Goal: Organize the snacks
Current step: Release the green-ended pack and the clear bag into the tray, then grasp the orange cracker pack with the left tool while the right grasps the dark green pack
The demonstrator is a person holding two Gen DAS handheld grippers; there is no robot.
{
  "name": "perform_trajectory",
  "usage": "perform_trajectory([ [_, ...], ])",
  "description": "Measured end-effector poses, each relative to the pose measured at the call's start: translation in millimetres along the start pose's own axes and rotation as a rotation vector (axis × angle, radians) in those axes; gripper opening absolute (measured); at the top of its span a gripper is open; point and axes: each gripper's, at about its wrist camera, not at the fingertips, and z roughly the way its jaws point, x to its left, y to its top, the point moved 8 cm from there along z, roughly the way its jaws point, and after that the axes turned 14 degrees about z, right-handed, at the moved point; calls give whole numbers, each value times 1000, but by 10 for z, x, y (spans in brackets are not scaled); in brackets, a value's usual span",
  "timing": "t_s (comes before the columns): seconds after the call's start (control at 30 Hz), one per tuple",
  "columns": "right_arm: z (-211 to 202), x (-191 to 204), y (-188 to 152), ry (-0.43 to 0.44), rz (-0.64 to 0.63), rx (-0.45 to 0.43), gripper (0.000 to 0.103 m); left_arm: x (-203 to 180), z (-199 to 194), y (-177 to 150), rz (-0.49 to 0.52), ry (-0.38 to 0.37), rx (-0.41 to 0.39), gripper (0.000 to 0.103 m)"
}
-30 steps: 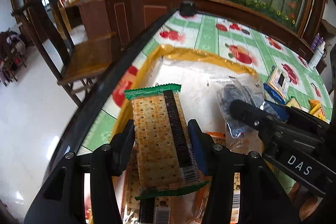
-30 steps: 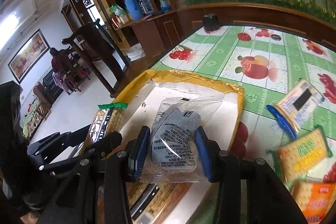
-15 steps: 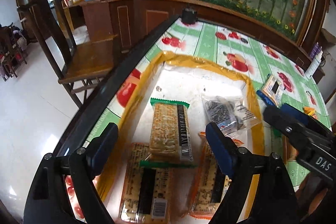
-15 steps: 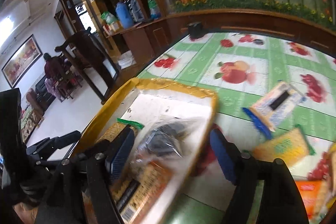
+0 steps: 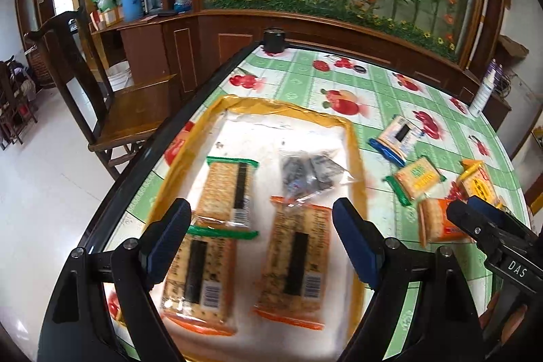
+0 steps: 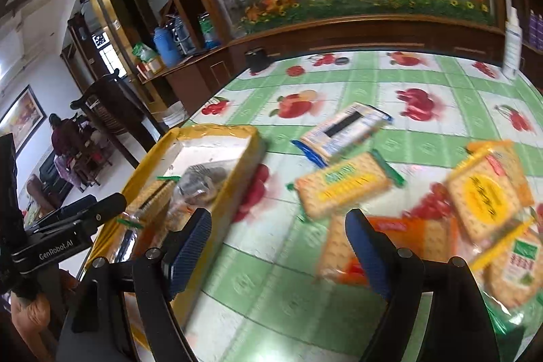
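Left gripper (image 5: 261, 234) hangs over the tray (image 5: 358, 158), jaws wide apart, nothing between them; I see only tray contents past its blue pads. Right gripper (image 6: 278, 246) sits over the bare worktop (image 6: 424, 138) just right of the tray, its jaws opening, nothing between the pads.

Tray: yellow-rimmed, white floor, near the worktop's left edge. I count four packets lying flat in it:
- green-edged cracker pack (image 5: 230, 189), far left; its near end overlaps the next one.
- orange-edged cracker pack (image 5: 198, 285), near left, barcode up.
- second orange-edged pack (image 5: 297, 263), near right, barcode up.
- clear bag with dark contents (image 5: 309, 172), far right, its near corner resting on that second orange pack.

Loose on the worktop, right of the tray:
- blue-edged pack (image 6: 342, 131), farthest off.
- green-edged yellow pack (image 6: 342, 189), just nearer.
- orange pack (image 6: 390, 243), blurred, partly behind the right gripper's right finger.
- yellow pack with round label (image 6: 485, 195) to the right, overlapping a clear-wrapped pack with green label (image 6: 516, 267); more wrappers under them, too blurred for me to separate.

Worktop cloth is green-checked with fruit prints. White bottle (image 6: 512, 43) stands at the far right edge. Wooden chair (image 5: 135, 111) stands left of the worktop.
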Motion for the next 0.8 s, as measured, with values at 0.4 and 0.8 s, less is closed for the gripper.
perform_trajectory([
  [0.4, -565, -697, -191, -94, 42, -41, 90, -768, -138, 58, 131, -107, -34, 86],
  [0.8, -1143, -1657, -554, -269, 97, -44, 93, -1970, 108, 243, 454, -236, -35, 86],
])
